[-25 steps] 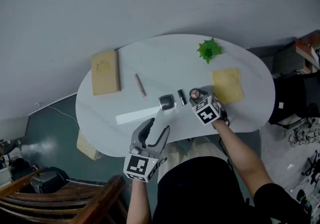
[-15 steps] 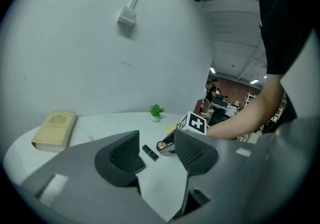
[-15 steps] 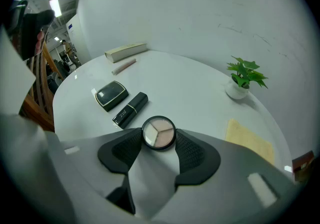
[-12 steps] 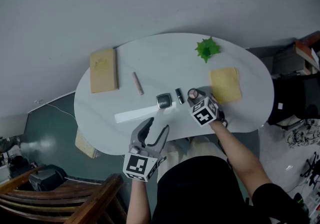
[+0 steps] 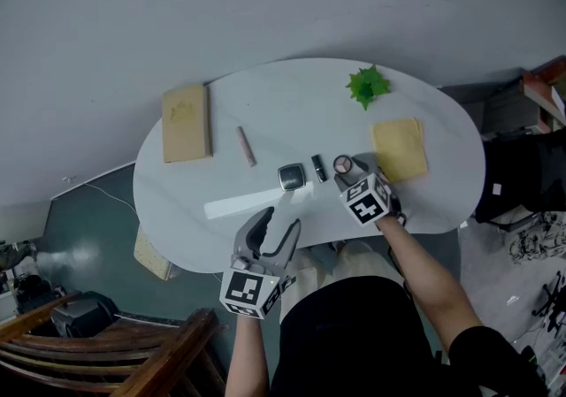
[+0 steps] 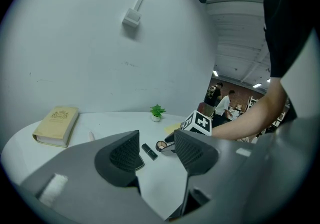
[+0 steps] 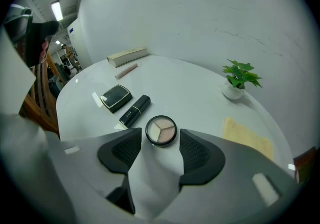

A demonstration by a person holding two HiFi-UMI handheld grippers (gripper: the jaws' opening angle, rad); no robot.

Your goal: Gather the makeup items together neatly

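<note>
The right gripper (image 5: 348,178) hangs low over the white table (image 5: 292,108), jaws spread, with the round eyeshadow palette (image 7: 160,130) just past their tips and neither pad touching it. It seems to be lining up on this palette. To do that well, it should stay centred and level, close gently on the thin rim, and slide the palette rather than lift it, stopping short of the black lipstick (image 7: 135,110) to its left.

The right gripper view shows the clear gaps beside the palette, which the marker cube hides from the head view. Only the head view shows the pink tube (image 5: 246,147) lying apart, far left of the square compact (image 5: 292,178). The left gripper (image 6: 156,148) waits empty and unclenched near the table's near edge
</note>
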